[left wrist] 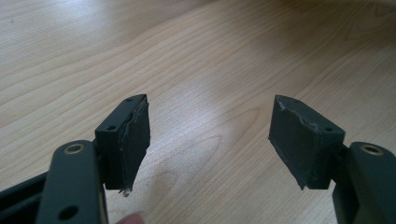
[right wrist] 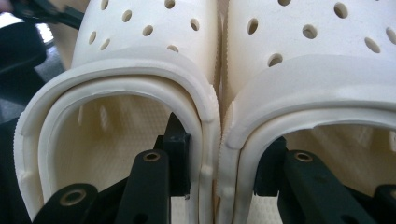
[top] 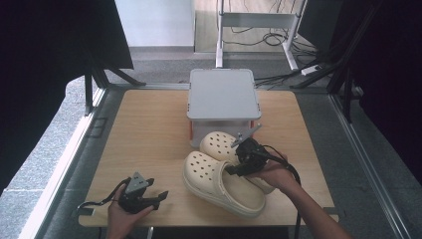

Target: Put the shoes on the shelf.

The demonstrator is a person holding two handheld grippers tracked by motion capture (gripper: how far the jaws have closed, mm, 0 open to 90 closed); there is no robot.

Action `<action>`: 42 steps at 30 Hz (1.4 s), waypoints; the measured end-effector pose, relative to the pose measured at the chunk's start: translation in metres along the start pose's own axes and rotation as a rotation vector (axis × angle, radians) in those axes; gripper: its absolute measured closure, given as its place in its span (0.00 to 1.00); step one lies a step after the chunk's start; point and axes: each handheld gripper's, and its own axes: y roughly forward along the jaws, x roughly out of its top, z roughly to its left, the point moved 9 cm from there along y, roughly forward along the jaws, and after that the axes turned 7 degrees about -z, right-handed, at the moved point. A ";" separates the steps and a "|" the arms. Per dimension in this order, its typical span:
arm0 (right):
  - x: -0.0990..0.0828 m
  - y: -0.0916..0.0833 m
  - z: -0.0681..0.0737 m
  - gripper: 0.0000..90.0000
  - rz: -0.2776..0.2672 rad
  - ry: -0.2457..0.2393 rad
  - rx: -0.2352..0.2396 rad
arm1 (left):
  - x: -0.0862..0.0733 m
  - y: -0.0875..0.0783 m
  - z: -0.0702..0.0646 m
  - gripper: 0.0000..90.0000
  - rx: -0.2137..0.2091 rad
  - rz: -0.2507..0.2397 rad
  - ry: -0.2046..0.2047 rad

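The right gripper (top: 238, 168) has one jaw inside each of the two cream foam clogs (top: 224, 181) and squeezes their touching inner walls together, just in front of the grey lidded box (top: 223, 94), toes pointing at it, while the left gripper (top: 149, 199) waits open, well apart.

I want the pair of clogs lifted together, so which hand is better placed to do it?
Right. The right gripper has one jaw inside each clog, pinching their touching inner walls. The left gripper is open over bare table, away from them.
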 end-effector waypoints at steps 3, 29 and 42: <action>0.007 -0.009 0.006 0.73 -0.007 -0.017 0.013 | 0.000 0.000 0.000 0.33 0.000 0.000 0.001; 0.051 -0.042 0.013 0.73 -0.070 -0.081 0.010 | 0.000 0.000 0.000 0.33 -0.001 -0.003 0.000; 0.076 -0.051 0.005 0.73 -0.093 -0.086 -0.006 | 0.000 0.000 0.000 0.33 -0.002 -0.002 -0.003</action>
